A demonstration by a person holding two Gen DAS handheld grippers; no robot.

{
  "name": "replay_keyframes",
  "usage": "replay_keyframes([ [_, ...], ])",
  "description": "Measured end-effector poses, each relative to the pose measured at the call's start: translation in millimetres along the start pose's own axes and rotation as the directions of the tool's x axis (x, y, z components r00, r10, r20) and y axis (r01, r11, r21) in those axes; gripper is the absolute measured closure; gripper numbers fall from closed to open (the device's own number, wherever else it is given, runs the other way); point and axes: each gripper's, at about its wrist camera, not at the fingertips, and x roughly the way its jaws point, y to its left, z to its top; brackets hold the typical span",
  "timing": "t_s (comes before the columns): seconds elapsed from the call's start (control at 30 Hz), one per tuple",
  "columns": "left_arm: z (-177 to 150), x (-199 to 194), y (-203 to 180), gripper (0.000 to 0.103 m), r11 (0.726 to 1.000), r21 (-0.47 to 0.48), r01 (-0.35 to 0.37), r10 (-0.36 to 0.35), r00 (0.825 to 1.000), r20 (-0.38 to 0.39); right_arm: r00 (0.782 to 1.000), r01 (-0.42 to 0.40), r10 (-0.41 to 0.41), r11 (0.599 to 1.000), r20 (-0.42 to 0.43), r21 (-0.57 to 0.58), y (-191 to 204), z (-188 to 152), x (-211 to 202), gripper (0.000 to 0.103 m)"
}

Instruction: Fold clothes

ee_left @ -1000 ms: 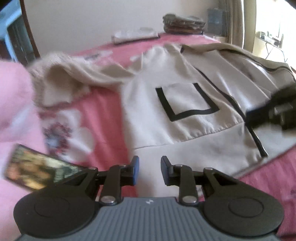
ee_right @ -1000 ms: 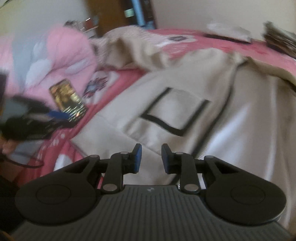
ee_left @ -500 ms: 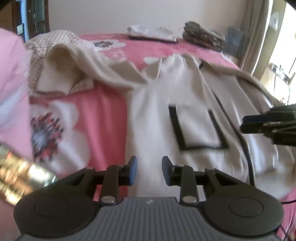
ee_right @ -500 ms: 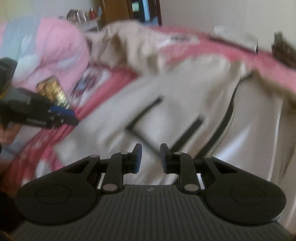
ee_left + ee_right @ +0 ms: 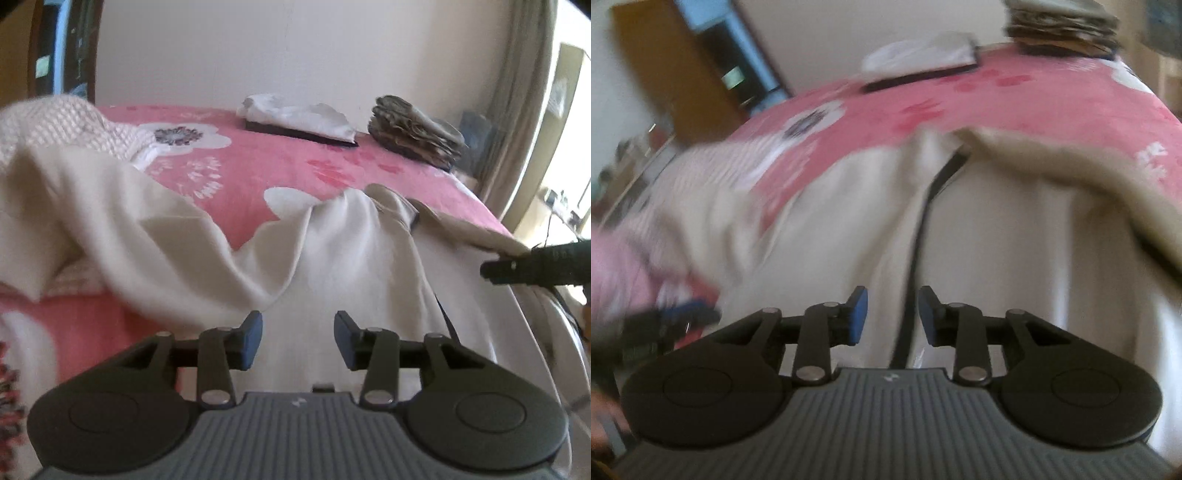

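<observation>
A cream zip jacket (image 5: 332, 254) lies spread on the pink flowered bed (image 5: 258, 166), its sleeve trailing off to the left. My left gripper (image 5: 298, 339) hovers over the jacket's left chest; its jaws are opening and nothing is between them. In the right wrist view the jacket (image 5: 997, 240) fills the middle, with its dark zip running down toward my right gripper (image 5: 893, 315). That gripper's jaws are opening too, with only the zip seen behind the gap. The right gripper's fingers (image 5: 532, 266) also poke in at the right edge of the left wrist view.
A folded white cloth on a dark board (image 5: 299, 120) and a stack of folded brown clothes (image 5: 417, 133) sit at the bed's far side. A pink-and-white knitted garment (image 5: 55, 125) lies at far left. A wooden cabinet (image 5: 665, 74) stands beyond the bed.
Both grippers have swept forward over the jacket from its hem and pocket toward the collar, and their jaws have widened. The pocket outline and the pink pillow have dropped out of view.
</observation>
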Motion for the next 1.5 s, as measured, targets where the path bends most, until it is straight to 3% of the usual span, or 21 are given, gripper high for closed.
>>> replay_keyframes([
  [0.1,-10.4,29.7,3.1,0.059,0.999,-0.027,-0.029,0.028,0.999,-0.045,0.998,0.059,-0.059,0.998,0.005,0.032,-17.3,33.3,21.5,0.072],
  [0.2,-26.3,36.5,0.2,0.058,0.998,0.019,-0.052,0.052,0.999,-0.015,0.984,0.179,-0.173,0.970,0.046,-0.167,-9.1,52.7,42.5,0.072],
  [0.27,-35.1,36.5,-4.7,0.056,0.996,0.066,-0.067,0.066,0.998,0.022,0.961,0.275,-0.258,0.899,0.097,-0.342,0.3,55.9,61.4,0.070],
  [0.33,-40.5,37.1,-11.1,0.054,0.989,0.112,-0.091,0.087,0.995,0.048,0.931,0.364,-0.329,0.785,0.162,-0.501,9.7,57.9,81.1,0.058],
  [0.47,-47.0,40.8,-23.2,0.049,0.974,0.181,-0.139,0.124,0.988,0.089,0.902,0.411,-0.389,0.641,0.188,-0.649,8.9,48.3,105.0,0.057],
  [0.57,-47.5,42.5,-25.5,0.047,0.972,0.184,-0.147,0.131,0.987,0.097,0.894,0.438,-0.364,0.582,0.263,-0.685,2.9,29.2,87.1,0.059],
  [0.7,-48.0,43.7,-27.0,0.047,0.970,0.189,-0.153,0.136,0.986,0.101,0.886,0.439,-0.397,0.545,0.242,-0.715,-18.5,20.7,93.8,0.062],
  [0.77,-48.4,43.8,-26.9,0.047,0.968,0.195,-0.157,0.139,0.985,0.102,0.889,0.428,-0.406,0.568,0.213,-0.703,-30.8,28.1,101.8,0.076],
  [0.8,-48.6,43.5,-27.2,0.047,0.967,0.197,-0.159,0.141,0.985,0.102,0.891,0.422,-0.409,0.583,0.199,-0.694,-36.8,32.2,105.5,0.078],
  [0.83,-48.5,43.8,-27.3,0.047,0.967,0.198,-0.159,0.142,0.985,0.102,0.903,0.402,-0.392,0.618,0.179,-0.675,-40.7,38.4,103.3,0.086],
  [0.87,-48.4,43.8,-26.9,0.047,0.967,0.199,-0.159,0.141,0.985,0.101,0.917,0.375,-0.366,0.661,0.157,-0.650,-43.9,45.3,99.0,0.092],
  [1.0,-48.5,43.1,-26.9,0.047,0.966,0.202,-0.159,0.141,0.985,0.099,0.984,0.168,-0.137,0.927,0.116,-0.335,-78.9,89.3,57.8,0.098],
  [1.07,-49.0,42.9,-27.9,0.047,0.965,0.205,-0.163,0.145,0.984,0.100,0.992,0.010,0.003,0.995,0.128,-0.102,-113.2,110.8,41.8,0.098],
  [1.13,-49.0,43.1,-28.3,0.047,0.964,0.208,-0.164,0.146,0.984,0.099,0.986,-0.045,0.034,0.997,0.163,0.061,-144.9,121.4,36.9,0.098],
  [1.2,-48.8,43.2,-28.6,0.046,0.963,0.210,-0.166,0.148,0.984,0.099,0.987,-0.118,0.087,0.962,0.135,0.246,-179.7,125.3,46.5,0.098],
  [1.33,-48.7,42.3,-30.0,0.046,0.962,0.215,-0.171,0.152,0.983,0.100,0.982,-0.076,-0.035,0.828,0.185,0.556,-233.3,110.9,51.9,0.092],
  [1.4,-48.6,42.1,-30.2,0.046,0.961,0.216,-0.171,0.153,0.983,0.099,0.968,-0.112,-0.047,0.797,0.246,0.593,-240.3,101.8,41.7,0.092],
  [1.43,-48.3,42.0,-30.4,0.046,0.961,0.216,-0.171,0.153,0.983,0.099,0.962,-0.121,-0.042,0.821,0.270,0.558,-235.4,100.0,34.7,0.092],
  [1.5,-47.7,41.6,-30.8,0.046,0.961,0.216,-0.171,0.153,0.983,0.099,0.967,-0.078,-0.016,0.930,0.252,0.359,-202.7,99.7,22.3,0.092],
])
